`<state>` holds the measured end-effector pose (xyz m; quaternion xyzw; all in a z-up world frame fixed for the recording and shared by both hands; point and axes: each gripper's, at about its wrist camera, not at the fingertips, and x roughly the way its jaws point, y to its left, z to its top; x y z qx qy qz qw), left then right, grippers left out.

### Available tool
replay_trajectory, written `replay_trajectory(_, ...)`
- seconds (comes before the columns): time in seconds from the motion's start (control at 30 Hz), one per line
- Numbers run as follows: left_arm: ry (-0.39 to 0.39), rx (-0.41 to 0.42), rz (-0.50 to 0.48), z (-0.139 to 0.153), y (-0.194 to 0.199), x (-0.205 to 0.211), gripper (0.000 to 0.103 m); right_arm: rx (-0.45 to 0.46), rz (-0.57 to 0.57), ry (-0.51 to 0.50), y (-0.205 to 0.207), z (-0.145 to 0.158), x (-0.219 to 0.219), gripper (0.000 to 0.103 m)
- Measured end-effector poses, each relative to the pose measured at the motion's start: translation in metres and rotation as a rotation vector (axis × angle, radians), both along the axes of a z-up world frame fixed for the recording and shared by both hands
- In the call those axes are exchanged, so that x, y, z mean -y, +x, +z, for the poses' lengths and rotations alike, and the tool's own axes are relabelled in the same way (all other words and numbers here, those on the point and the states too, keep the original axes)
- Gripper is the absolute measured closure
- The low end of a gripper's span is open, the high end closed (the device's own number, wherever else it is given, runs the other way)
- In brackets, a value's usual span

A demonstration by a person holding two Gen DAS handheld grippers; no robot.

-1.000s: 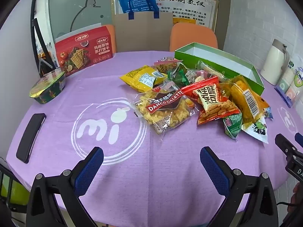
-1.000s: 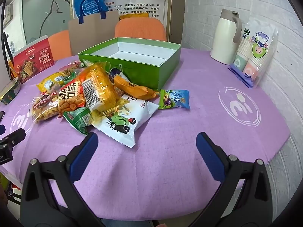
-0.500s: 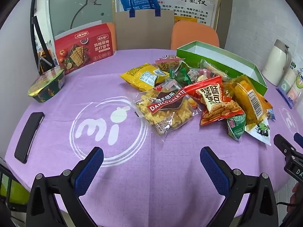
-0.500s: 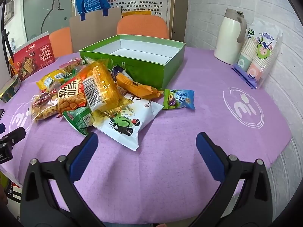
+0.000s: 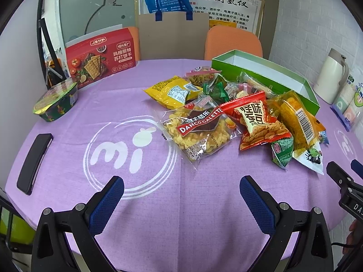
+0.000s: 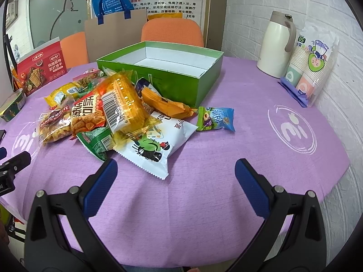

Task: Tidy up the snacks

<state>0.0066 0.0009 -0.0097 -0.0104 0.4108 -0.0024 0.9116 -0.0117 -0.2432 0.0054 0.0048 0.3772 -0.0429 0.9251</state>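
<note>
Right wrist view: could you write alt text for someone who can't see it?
A heap of snack packets lies on a purple tablecloth in front of an open, empty green box. The open right hand-held gripper hovers near the table's edge, holding nothing. A white jug and packaged paper cups stand at the far right.

Cream thermos jug (image 6: 275, 45) upright at the tabletop's (image 6: 238, 117) far right, sleeve of paper cups (image 6: 314, 65) just beside. Black phone (image 5: 34, 163) flat near the left edge. Orange chair (image 6: 172, 31) behind.

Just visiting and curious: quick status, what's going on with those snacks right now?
Left hand-held gripper open, right hand-held gripper open, both empty. Snack pile loose beside green box; box holds nothing visible. Nothing in the way.
</note>
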Motion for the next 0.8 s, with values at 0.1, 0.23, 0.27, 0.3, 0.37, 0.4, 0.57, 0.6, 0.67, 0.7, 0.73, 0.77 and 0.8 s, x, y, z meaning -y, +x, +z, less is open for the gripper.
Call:
replay_trajectory(0.1, -0.001, -0.001, -0.001, 0.000, 0.000, 0.000, 0.000, 0.000, 0.000, 0.000, 0.000, 0.000, 0.000, 0.000)
replay_trajectory(0.23, -0.001, -0.002, 0.000, 0.000, 0.001, 0.000, 0.000, -0.001, 0.002, 0.002, 0.000, -0.001, 0.000, 0.000)
replay_trajectory(0.27, -0.001, -0.002, 0.000, 0.000, 0.001, 0.000, 0.000, -0.001, 0.002, 0.001, 0.000, -0.001, 0.000, 0.000)
replay_trajectory(0.3, -0.001, -0.002, 0.000, 0.000, 0.000, 0.001, 0.000, -0.001, 0.001, 0.001, 0.000, -0.001, 0.000, 0.000)
replay_trajectory(0.37, 0.000, -0.002, 0.001, 0.000, 0.000, 0.001, 0.000, -0.004, 0.002, 0.004, 0.001, -0.002, -0.001, 0.000)
replay_trajectory(0.4, 0.003, -0.003, 0.001, 0.000, 0.000, 0.001, 0.000, -0.005, 0.002, 0.005, 0.001, -0.002, -0.001, 0.000)
replay_trajectory(0.57, 0.003, -0.007, 0.000, -0.001, 0.001, 0.002, 0.000, -0.009, 0.006, 0.007, 0.005, -0.003, -0.002, 0.000)
replay_trajectory(0.6, 0.003, -0.008, 0.001, -0.002, 0.001, 0.002, 0.000, -0.010, 0.007, 0.007, 0.006, -0.003, -0.002, 0.000)
replay_trajectory(0.67, 0.002, -0.010, 0.002, -0.002, 0.003, 0.002, 0.000, -0.013, 0.009, 0.008, 0.009, -0.004, -0.001, 0.000)
replay_trajectory(0.7, 0.002, -0.011, 0.002, -0.002, 0.004, 0.002, 0.000, -0.015, 0.009, 0.008, 0.010, -0.004, -0.001, 0.000)
replay_trajectory(0.73, 0.002, -0.014, 0.002, -0.002, 0.005, 0.001, 0.000, -0.017, 0.009, 0.008, 0.011, -0.004, -0.001, 0.000)
replay_trajectory(0.77, 0.003, -0.015, 0.002, -0.002, 0.007, 0.001, 0.000, -0.019, 0.009, 0.009, 0.013, -0.005, -0.001, 0.000)
replay_trajectory(0.8, 0.004, -0.017, 0.002, -0.002, 0.008, 0.002, 0.000, -0.021, 0.009, 0.010, 0.014, -0.006, -0.001, 0.000)
